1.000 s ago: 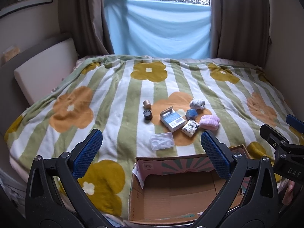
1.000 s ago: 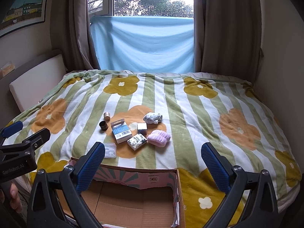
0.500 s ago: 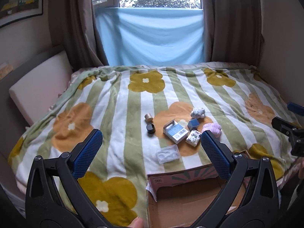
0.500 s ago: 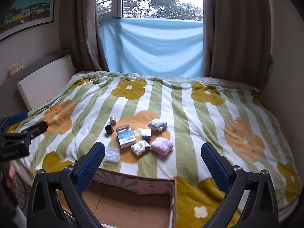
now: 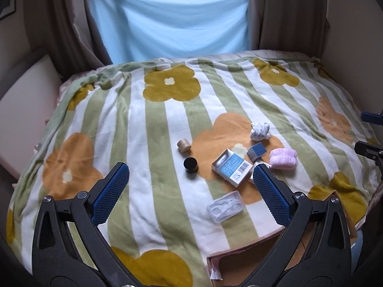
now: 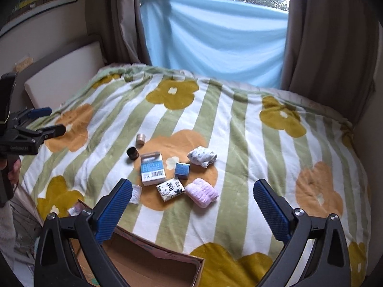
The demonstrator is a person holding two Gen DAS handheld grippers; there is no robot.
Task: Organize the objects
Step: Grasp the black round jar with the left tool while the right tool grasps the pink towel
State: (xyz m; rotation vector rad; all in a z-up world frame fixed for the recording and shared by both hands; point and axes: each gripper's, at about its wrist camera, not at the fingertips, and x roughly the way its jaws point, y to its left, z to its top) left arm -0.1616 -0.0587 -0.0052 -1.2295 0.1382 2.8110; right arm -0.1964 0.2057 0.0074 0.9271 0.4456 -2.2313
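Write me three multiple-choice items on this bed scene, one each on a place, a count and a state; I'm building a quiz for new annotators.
1. Where does the pink folded cloth lie?
A. on the blanket, right of the floral box
B. inside the cardboard box
C. on the headboard cushion

2. How many small round jars stand left of the blue-and-white box?
A. none
B. two
C. four

3. How do the jaws of the right gripper stand?
A. shut on the cloth
B. shut on nothing
C. open, holding nothing

Answers: 1 A, the cloth rests on the orange flower beside the floral box. 2 B, a tan jar and a dark jar show there. 3 C, the blue pads are wide apart with only blanket between them.
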